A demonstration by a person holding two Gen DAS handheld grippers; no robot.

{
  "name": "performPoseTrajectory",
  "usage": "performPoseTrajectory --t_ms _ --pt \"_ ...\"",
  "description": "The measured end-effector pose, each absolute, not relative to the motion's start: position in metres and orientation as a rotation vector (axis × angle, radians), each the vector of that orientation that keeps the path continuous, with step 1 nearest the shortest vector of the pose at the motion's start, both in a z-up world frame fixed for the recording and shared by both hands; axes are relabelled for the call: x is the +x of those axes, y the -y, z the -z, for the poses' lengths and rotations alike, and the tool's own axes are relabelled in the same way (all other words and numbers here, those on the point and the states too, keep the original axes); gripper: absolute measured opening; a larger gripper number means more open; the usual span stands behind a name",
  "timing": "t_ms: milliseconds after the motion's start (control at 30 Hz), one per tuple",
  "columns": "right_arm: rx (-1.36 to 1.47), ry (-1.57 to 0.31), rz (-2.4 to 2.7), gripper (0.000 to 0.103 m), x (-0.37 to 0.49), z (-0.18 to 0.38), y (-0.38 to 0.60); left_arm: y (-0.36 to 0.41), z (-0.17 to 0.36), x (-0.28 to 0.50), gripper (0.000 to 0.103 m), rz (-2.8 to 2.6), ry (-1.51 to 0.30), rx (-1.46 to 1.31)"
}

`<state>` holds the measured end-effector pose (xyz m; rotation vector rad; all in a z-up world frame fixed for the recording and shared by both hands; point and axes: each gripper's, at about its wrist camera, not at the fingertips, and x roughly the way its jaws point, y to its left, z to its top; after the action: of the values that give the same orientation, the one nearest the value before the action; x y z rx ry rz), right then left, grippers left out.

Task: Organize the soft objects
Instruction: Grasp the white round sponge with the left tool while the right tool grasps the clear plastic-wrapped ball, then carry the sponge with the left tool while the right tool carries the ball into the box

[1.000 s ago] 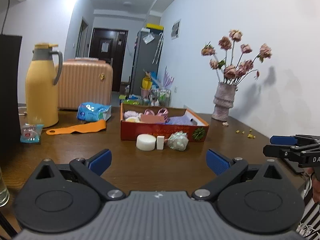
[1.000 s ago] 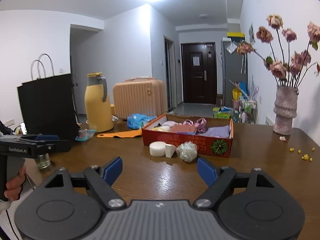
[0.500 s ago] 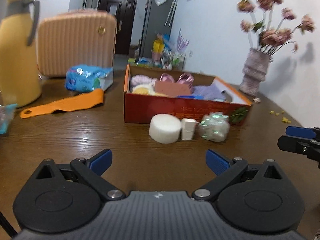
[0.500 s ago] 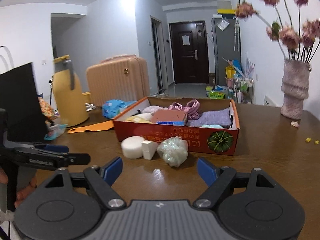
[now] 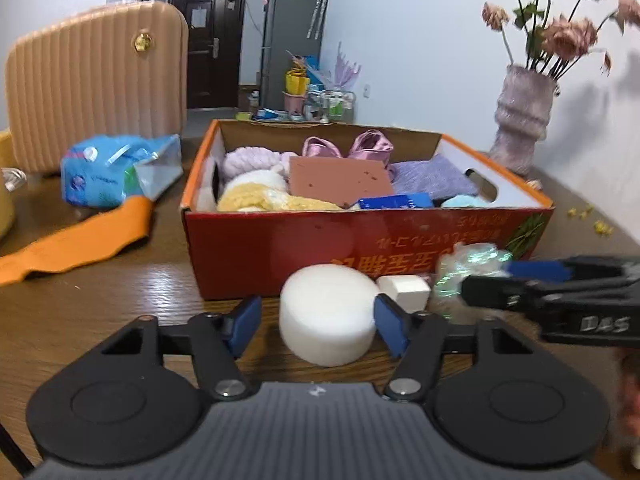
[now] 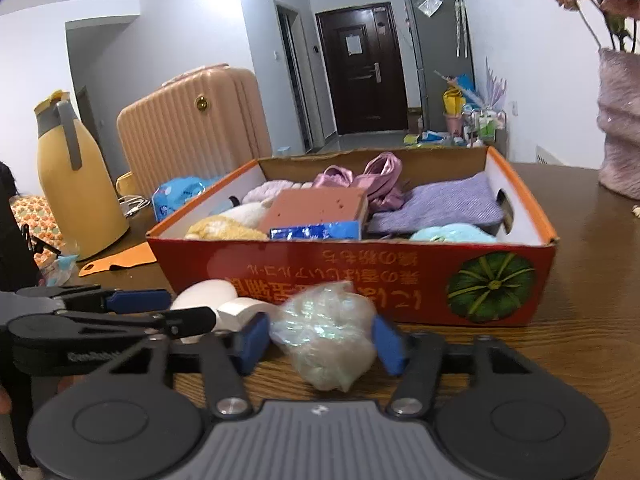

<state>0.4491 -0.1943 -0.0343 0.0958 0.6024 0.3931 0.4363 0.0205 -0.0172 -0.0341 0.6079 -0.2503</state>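
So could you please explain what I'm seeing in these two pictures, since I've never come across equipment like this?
There is no robot here: a person holds a two-finger claw in each hand, and each claw carries a wide-angle camera looking forward along its fingers. One picture comes from the left claw, the other from the right claw.

On the wooden table stands a red cardboard box already filled with soft things. In front of it lie a white round sponge, a small white block and a shiny crumpled bundle.

The left claw is open around the sponge, the right is open around the bundle. Neither is gripped yet.
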Motion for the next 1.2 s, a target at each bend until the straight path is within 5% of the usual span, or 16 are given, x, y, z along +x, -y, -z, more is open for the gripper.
performPoseTrajectory --t_ms 67,200,700,1200 --pt "0.104 -0.609 -0.395 0.05 0.451 0.039 0.193 -0.02 0.019 0.436 0.051 0.272 -0.6 -0.036" --pt "0.107 -0.611 -0.395 0.043 0.453 0.045 0.193 -0.017 0.02 0.434 0.049 0.276 -0.584 -0.026" --pt "0.094 -0.595 -0.389 0.039 0.447 0.045 0.192 -0.022 0.011 0.429 0.042 0.263 -0.597 -0.081" --pt "0.115 -0.52 -0.42 0.04 0.292 -0.004 0.221 -0.028 -0.05 0.259 0.042 0.253 -0.464 -0.142"
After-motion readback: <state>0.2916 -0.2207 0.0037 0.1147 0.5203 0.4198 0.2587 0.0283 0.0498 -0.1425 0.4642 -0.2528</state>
